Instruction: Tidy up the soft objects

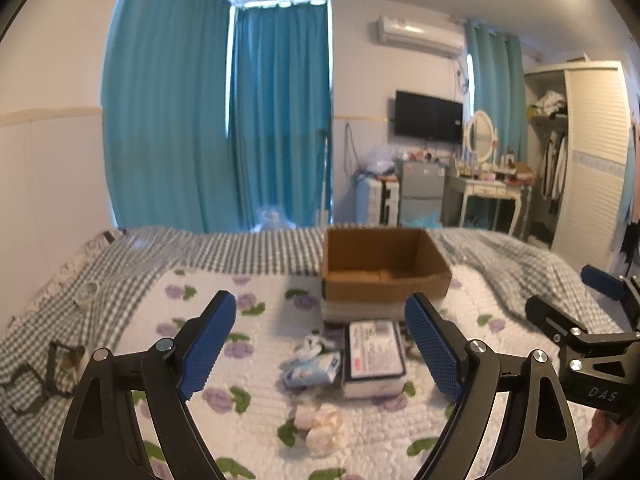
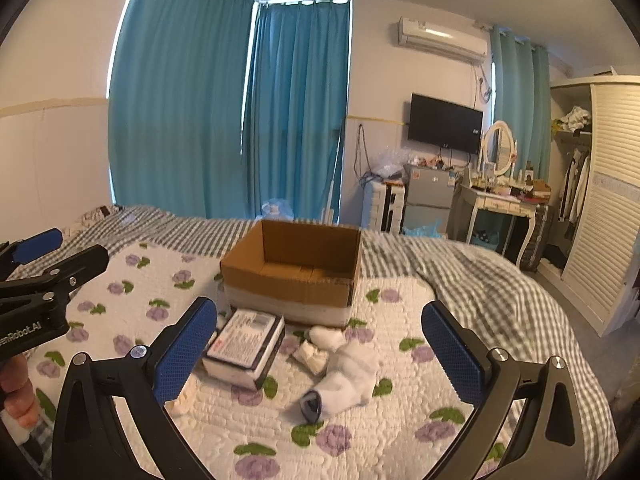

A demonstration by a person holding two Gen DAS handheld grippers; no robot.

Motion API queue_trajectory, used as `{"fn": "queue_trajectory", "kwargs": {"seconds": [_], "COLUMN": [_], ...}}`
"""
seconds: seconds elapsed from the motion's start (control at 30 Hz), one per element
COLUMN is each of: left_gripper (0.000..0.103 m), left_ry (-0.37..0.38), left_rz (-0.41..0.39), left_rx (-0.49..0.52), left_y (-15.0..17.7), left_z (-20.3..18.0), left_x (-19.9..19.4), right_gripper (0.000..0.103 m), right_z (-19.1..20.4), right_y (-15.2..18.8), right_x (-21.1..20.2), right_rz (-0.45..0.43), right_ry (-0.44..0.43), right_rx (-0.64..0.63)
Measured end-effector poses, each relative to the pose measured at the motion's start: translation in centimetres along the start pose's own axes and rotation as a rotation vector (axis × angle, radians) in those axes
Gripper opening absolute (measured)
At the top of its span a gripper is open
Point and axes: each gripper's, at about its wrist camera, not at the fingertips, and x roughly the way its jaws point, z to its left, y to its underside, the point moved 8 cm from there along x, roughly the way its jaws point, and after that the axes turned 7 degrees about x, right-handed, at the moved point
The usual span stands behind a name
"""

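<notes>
Both claws hang above the bed [image 1: 132, 280] with fingers spread wide and nothing between them. Ahead of the left claw [image 1: 320, 344] lie a blue-white soft packet [image 1: 312, 370], a cream bundle [image 1: 324, 428] nearer to it, and a book [image 1: 374, 354]; the open cardboard box [image 1: 384, 264] stands behind. Ahead of the right claw [image 2: 320, 344] lie white socks [image 2: 344, 376], with the box beyond them

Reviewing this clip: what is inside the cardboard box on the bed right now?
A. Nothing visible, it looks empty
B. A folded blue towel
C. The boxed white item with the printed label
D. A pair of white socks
A: in the right wrist view the cardboard box shows only its bare brown floor, while the white socks and the labelled package lie on the quilt in front of it.
</notes>
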Motion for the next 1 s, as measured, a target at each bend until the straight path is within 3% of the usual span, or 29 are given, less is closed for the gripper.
{"fn": "queue_trajectory", "kwargs": {"seconds": [0.13,0.3,0.4,0.53,0.6,0.67,0.8,1.0], "left_gripper": [0.088,0.086,0.085,0.084,0.059,0.043,0.029,0.029], "left_ry": [-0.023,-0.02,0.03,0.07,0.088,0.137,0.176,0.166], "left_rz": [0.097,0.305,0.411,0.487,0.515,0.57,0.568,0.467], "left_rx": [0.016,0.006,-0.017,0.003,0.015,0.006,-0.001,-0.018], "left_y": [3.6,10.3,13.9,16.3,17.1,18.3,17.8,13.0], "left_z": [0.2,-0.2,-1.3,-3.0,-3.4,-3.8,-3.9,-1.4], "left_x": [2.6,7.3,9.6,11.5,12.4,13.2,12.6,10.5], "right_gripper": [0.103,0.103,0.103,0.103,0.103,0.103,0.103,0.103], "right_z": [0.0,0.6,0.9,0.8,0.8,1.0,1.5,4.1], "right_y": [2.6,6.5,8.2,9.7,10.3,10.4,10.5,10.4], "right_x": [1.9,5.5,7.0,8.7,9.7,10.3,11.1,12.2], "right_rz": [0.075,0.196,0.235,0.282,0.304,0.318,0.329,0.337], "right_ry": [-0.013,-0.005,-0.008,-0.001,-0.006,-0.007,-0.017,-0.053], "right_rx": [0.017,0.002,-0.008,-0.012,-0.004,0.004,0.01,-0.014]}}
